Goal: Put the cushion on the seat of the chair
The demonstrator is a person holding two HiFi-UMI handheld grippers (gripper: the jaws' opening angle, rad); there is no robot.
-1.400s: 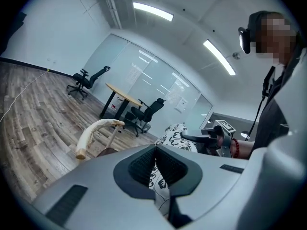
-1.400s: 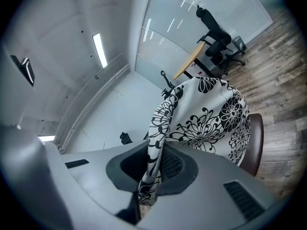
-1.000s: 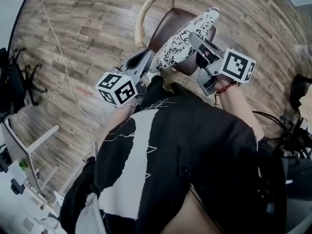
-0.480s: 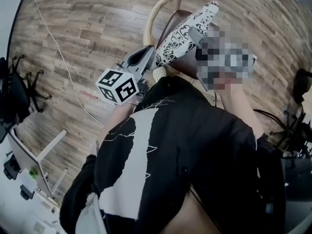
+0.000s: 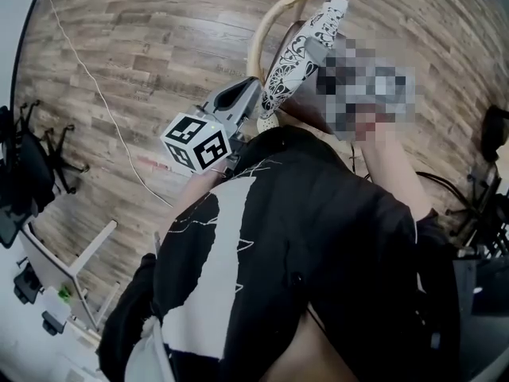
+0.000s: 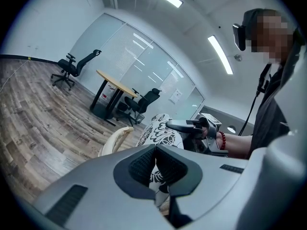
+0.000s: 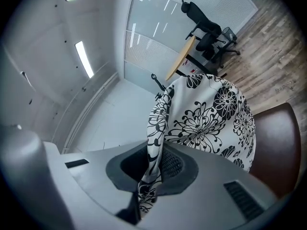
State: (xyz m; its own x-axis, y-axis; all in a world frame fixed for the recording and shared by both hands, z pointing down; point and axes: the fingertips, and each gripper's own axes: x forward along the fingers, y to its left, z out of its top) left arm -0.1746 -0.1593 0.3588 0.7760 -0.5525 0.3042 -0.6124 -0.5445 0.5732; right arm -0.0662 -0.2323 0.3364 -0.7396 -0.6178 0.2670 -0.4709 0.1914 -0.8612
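Observation:
A white cushion (image 5: pixel 306 46) with black flowers hangs on edge between my two grippers, over the chair. The left gripper (image 5: pixel 256 95) is shut on its near left edge, and the fabric is pinched between its pads (image 6: pixel 154 163). The right gripper (image 5: pixel 314 52) is shut on the opposite edge, partly under a mosaic patch; its own view shows the cushion (image 7: pixel 206 111) clamped in the jaws (image 7: pixel 154 166). The chair's curved wooden back (image 5: pixel 269 24) rises behind the cushion. Its brown seat (image 7: pixel 277 143) lies below the cushion and is mostly hidden in the head view.
Wood-plank floor (image 5: pixel 143 46) surrounds the chair, with a thin white cable (image 5: pixel 87 78) across it. A black office chair (image 5: pixel 32 153) stands at the left and a white desk (image 5: pixel 67 273) at the lower left. A round table with office chairs (image 6: pixel 117 92) stands farther off.
Both grippers have carried the cushion farther out over the chair. It now stands more on edge and hides most of the brown seat in the head view.

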